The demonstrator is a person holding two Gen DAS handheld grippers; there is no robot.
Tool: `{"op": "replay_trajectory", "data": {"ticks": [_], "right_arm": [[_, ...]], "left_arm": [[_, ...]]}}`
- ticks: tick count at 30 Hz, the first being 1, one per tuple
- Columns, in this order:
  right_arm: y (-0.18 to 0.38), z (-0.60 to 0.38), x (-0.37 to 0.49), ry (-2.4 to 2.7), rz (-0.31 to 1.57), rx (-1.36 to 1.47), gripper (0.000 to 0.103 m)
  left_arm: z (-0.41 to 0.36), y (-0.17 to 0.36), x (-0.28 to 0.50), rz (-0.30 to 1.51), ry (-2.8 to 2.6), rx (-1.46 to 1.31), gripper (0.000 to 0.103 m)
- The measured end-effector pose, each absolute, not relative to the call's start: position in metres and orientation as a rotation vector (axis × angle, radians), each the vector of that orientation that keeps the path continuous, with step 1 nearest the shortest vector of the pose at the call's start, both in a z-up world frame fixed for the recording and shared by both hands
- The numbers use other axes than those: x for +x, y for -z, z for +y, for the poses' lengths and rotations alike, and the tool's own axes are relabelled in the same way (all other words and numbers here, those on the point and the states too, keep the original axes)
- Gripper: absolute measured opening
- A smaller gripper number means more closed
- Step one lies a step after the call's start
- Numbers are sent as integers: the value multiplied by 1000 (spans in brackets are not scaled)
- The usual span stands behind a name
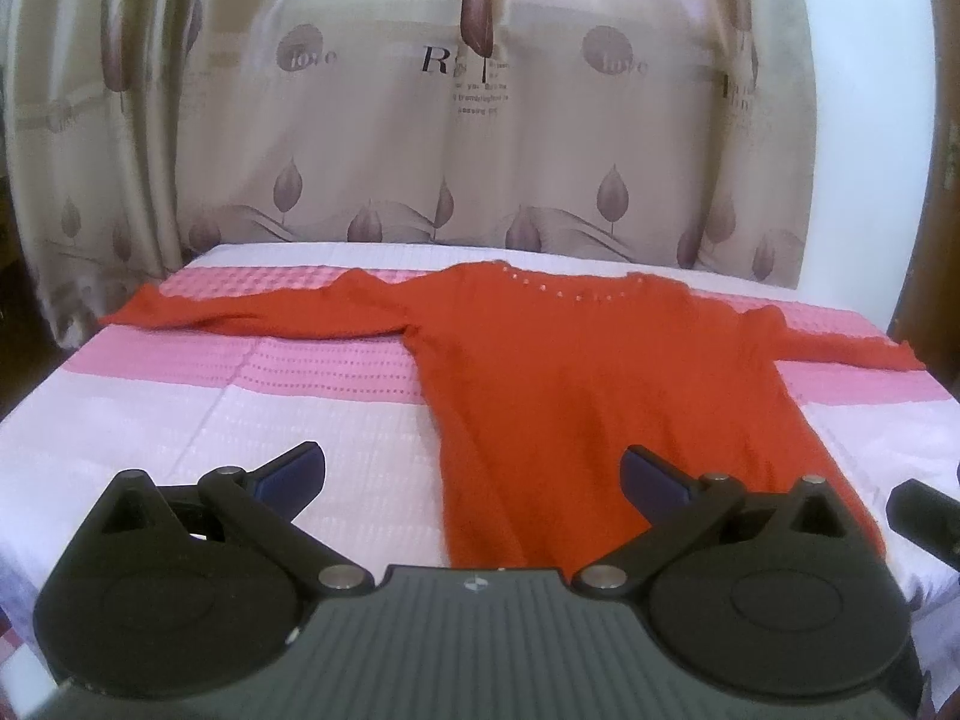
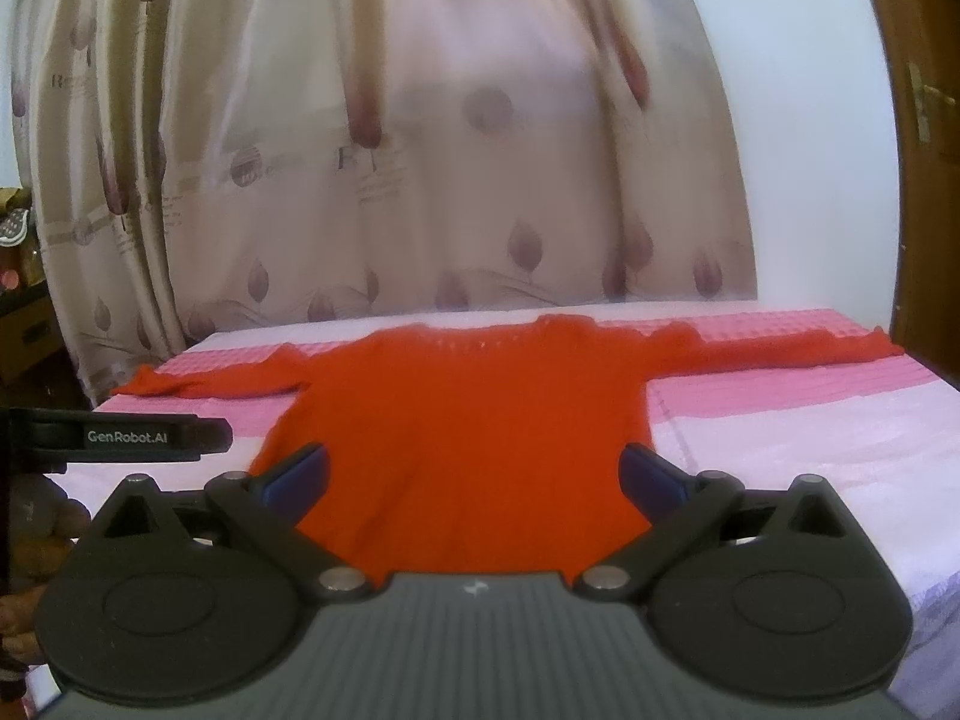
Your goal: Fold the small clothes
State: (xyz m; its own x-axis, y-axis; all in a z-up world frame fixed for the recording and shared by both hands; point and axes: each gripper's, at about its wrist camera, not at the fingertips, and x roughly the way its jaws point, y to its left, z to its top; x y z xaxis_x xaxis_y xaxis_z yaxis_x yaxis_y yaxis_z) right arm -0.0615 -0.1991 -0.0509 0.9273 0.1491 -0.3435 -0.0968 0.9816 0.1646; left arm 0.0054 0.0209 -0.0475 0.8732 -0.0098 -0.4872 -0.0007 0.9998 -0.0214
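Leaf-print curtain hangs behind red sweater.

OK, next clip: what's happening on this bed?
A person holds a two-finger gripper in each hand over a red sweater spread flat on a pink-and-white striped bedcover, sleeves stretched out to both sides, neckline toward the curtain. The left gripper and right gripper are both open, hovering near the hem and gripping nothing. No fold has been made yet.
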Motion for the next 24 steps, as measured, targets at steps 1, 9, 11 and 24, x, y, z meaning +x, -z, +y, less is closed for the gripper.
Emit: {"op": "replay_trajectory", "data": {"ticks": [1, 9, 11, 24], "right_arm": [[51, -199, -62, -128, 364, 146, 103], [50, -196, -67, -142, 365, 149, 103], [48, -197, -68, -139, 364, 149, 103], [44, -194, -70, -154, 367, 141, 103]], "left_arm": [[21, 48, 4, 511, 4, -22, 103], [24, 45, 3, 529, 5, -23, 103], [24, 44, 1, 525, 4, -22, 103], [24, 38, 2, 524, 1, -21, 103]]}}
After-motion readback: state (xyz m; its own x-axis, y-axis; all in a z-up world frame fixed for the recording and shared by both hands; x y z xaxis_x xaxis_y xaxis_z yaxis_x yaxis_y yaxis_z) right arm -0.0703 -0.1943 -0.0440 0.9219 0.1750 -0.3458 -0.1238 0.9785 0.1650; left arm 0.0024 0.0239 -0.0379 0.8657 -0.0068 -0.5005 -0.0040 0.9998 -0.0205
